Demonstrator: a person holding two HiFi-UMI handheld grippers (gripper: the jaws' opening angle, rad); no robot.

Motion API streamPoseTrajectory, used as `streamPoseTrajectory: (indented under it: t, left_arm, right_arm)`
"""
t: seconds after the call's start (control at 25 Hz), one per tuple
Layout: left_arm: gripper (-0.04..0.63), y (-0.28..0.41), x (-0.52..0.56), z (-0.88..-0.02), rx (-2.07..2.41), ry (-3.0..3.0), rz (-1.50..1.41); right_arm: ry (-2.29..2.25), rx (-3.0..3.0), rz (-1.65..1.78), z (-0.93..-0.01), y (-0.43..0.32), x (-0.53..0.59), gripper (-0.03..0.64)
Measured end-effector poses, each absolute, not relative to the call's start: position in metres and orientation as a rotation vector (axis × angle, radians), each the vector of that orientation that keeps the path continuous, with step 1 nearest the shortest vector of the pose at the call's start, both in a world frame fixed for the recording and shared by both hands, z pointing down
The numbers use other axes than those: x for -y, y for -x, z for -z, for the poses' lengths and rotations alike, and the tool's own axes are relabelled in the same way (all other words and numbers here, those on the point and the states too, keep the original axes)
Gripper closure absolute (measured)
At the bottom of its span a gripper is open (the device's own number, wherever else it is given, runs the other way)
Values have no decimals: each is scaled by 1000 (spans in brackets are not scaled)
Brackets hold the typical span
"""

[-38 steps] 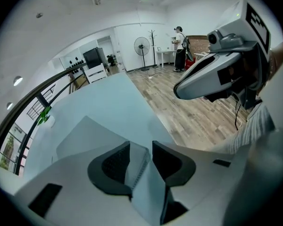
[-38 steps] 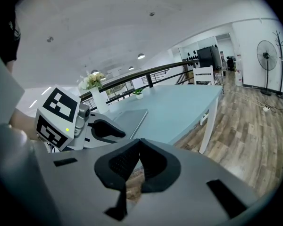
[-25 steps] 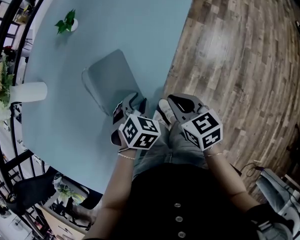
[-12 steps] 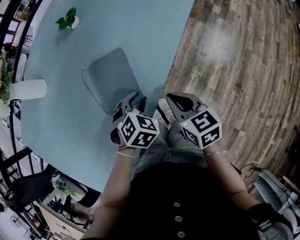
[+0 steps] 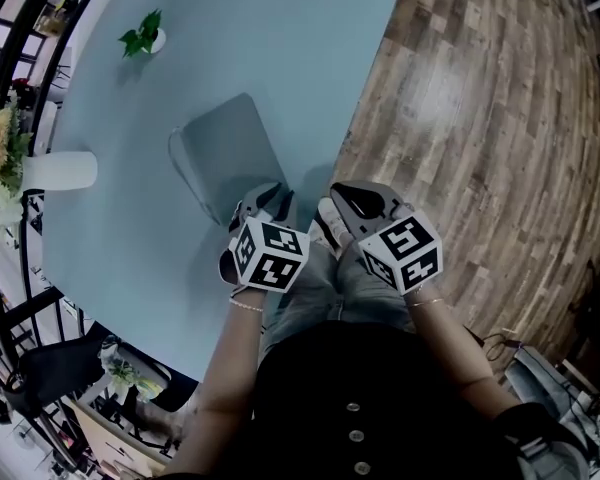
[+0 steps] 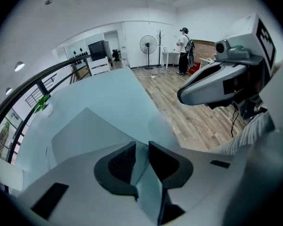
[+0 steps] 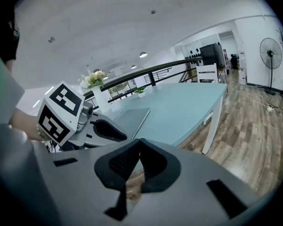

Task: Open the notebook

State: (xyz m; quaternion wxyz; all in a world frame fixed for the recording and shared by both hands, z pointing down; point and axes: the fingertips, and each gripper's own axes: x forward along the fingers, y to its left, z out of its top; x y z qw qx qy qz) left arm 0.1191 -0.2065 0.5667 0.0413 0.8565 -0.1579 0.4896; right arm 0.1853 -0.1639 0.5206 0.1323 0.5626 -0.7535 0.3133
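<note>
The grey notebook (image 5: 230, 153) lies closed on the light blue table (image 5: 280, 48). My left gripper (image 5: 270, 201) is at its near corner and points steeply down. In the left gripper view the jaws (image 6: 141, 147) have just been closing to a narrow gap. The notebook's (image 6: 85, 131) corner edge shows in that gap, and the pads do not visibly press on it. My right gripper (image 5: 328, 211) hangs beside the left one, past the table's edge and above the person's lap. Its tips (image 7: 139, 142) are together and hold nothing.
A small plant in a white pot (image 5: 145, 36) stands at the table's far side. A white cylinder (image 5: 60, 171) and flowers (image 5: 0, 168) are at the left by a black railing. Wooden floor (image 5: 480, 118) lies to the right. A person (image 6: 184, 51) stands far off.
The left gripper has rolled a little at the notebook's corner, so its marker cube shows a different face. The right gripper and the notebook have stayed put.
</note>
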Motion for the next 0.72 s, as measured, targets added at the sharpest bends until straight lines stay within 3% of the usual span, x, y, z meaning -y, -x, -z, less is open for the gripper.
streamPoseTrajectory:
  t: [0.72]
  left_arm:
    - [548, -114, 211, -546, 507, -2569, -1260]
  right_arm:
    - [-1599, 2231, -859, -509, -177, 176, 611]
